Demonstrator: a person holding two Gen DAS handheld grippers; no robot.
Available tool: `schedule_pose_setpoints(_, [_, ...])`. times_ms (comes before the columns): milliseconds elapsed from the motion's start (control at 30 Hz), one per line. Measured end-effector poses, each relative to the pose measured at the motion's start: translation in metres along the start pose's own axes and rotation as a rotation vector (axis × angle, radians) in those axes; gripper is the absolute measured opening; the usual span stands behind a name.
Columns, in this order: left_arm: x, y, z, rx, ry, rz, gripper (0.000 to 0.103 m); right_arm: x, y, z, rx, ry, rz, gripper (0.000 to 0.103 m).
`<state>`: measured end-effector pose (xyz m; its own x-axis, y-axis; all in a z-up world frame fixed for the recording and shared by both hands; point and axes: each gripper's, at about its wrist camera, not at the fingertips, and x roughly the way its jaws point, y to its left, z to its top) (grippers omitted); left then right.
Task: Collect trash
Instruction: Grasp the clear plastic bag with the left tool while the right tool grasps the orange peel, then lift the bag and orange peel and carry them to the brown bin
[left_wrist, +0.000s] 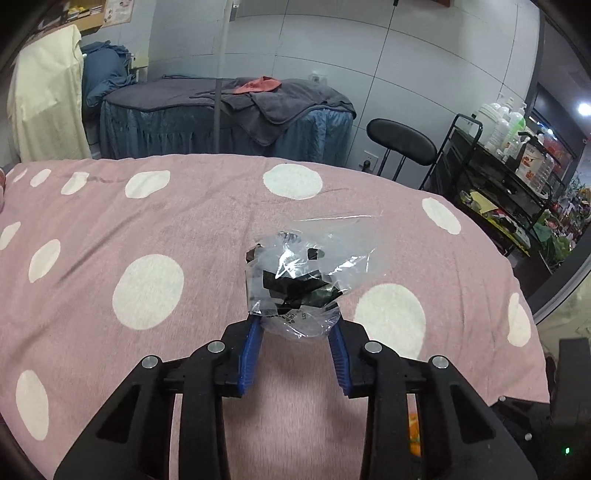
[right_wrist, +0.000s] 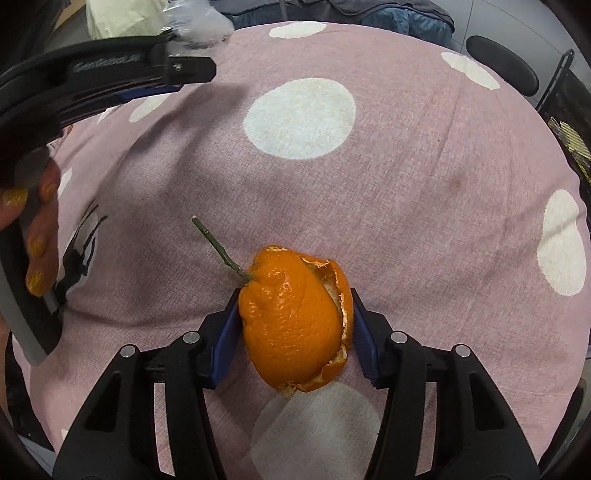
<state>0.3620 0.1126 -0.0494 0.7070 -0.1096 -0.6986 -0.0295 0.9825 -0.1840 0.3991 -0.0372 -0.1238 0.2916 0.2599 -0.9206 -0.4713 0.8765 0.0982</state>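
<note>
In the left wrist view my left gripper (left_wrist: 297, 325) is shut on a crumpled clear plastic wrapper (left_wrist: 295, 280) with black patches, held above a pink bed cover (left_wrist: 147, 221) with white dots. In the right wrist view my right gripper (right_wrist: 295, 314) is shut on an orange peel (right_wrist: 291, 321) with a green stem, held just above the same cover (right_wrist: 406, 203). The left gripper (right_wrist: 110, 70) with its wrapper shows at the upper left of the right wrist view.
Beyond the bed stand a second bed (left_wrist: 221, 118) with grey towels, a black stool (left_wrist: 402, 140) and a black cart (left_wrist: 498, 177) loaded with bottles at the right. A hand (right_wrist: 37, 236) with yellow nails holds the left gripper's handle.
</note>
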Motion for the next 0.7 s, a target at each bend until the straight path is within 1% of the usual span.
schedule_pose_setpoints(133, [-0.023, 0.003, -0.017, -0.007, -0.006, -0.030, 0.033, -0.007, 0.003, -0.004, 0.022, -0.004, 0.010, 0.050])
schedule_pose_setpoints(300, [-0.057, 0.011, -0.041, -0.004, -0.035, -0.032, 0.033, -0.018, 0.001, -0.009, 0.063, -0.012, 0.019, 0.046])
schedule_pose_setpoints(400, [-0.077, 0.014, -0.057, 0.009, -0.067, -0.013, 0.033, -0.030, 0.000, -0.017, 0.078, -0.021, 0.044, 0.045])
schedule_pose_setpoints(533, [-0.102, 0.007, -0.077, 0.056, -0.123, 0.015, 0.033, -0.050, 0.000, -0.032, 0.079, -0.063, 0.068, 0.045])
schedule_pose_setpoints(700, [-0.127, -0.005, -0.095, 0.089, -0.167, -0.005, 0.033, -0.092, 0.002, -0.055, 0.085, -0.135, 0.111, 0.045])
